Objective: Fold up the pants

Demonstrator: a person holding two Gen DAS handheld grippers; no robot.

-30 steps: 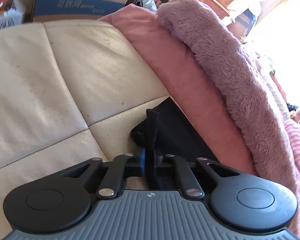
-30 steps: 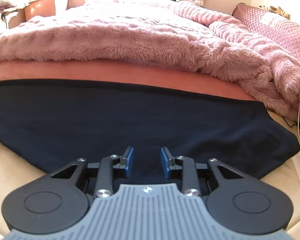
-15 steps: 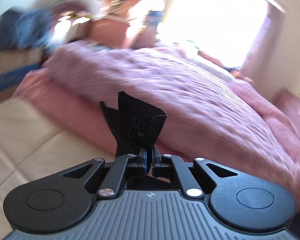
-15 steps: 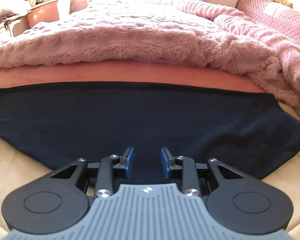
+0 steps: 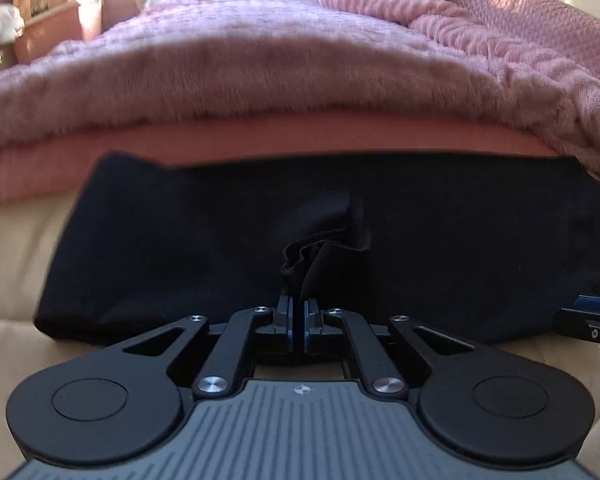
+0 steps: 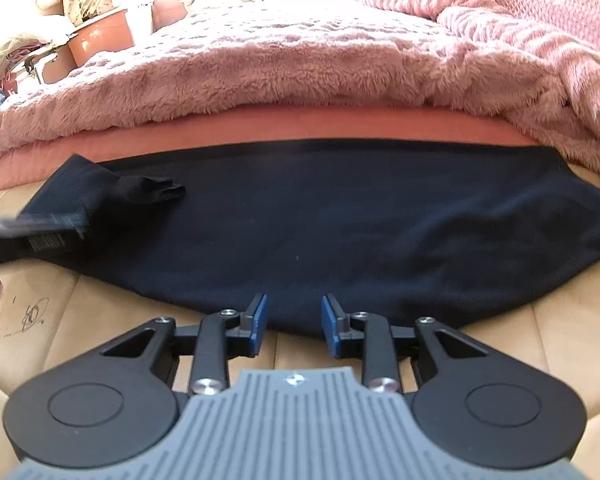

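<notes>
Dark navy pants (image 5: 460,248) lie flat on a cream leather surface, seen also in the right wrist view (image 6: 360,224). My left gripper (image 5: 299,312) is shut on a bunched end of the pants (image 5: 320,256), held over the flat part of the garment. In the right wrist view the left gripper (image 6: 32,232) shows blurred at the left with that end (image 6: 152,190) sticking out. My right gripper (image 6: 293,320) is open and empty, at the near edge of the pants.
A fluffy pink blanket (image 6: 300,64) over a salmon sheet (image 6: 300,124) borders the far side of the pants. Cream leather cushions (image 6: 100,312) run along the near side. Boxes and clutter (image 6: 92,12) stand at the back left.
My left gripper has swung right with the pants end in it, carrying it over the flat part of the pants. The right gripper has drawn back slightly and stays open.
</notes>
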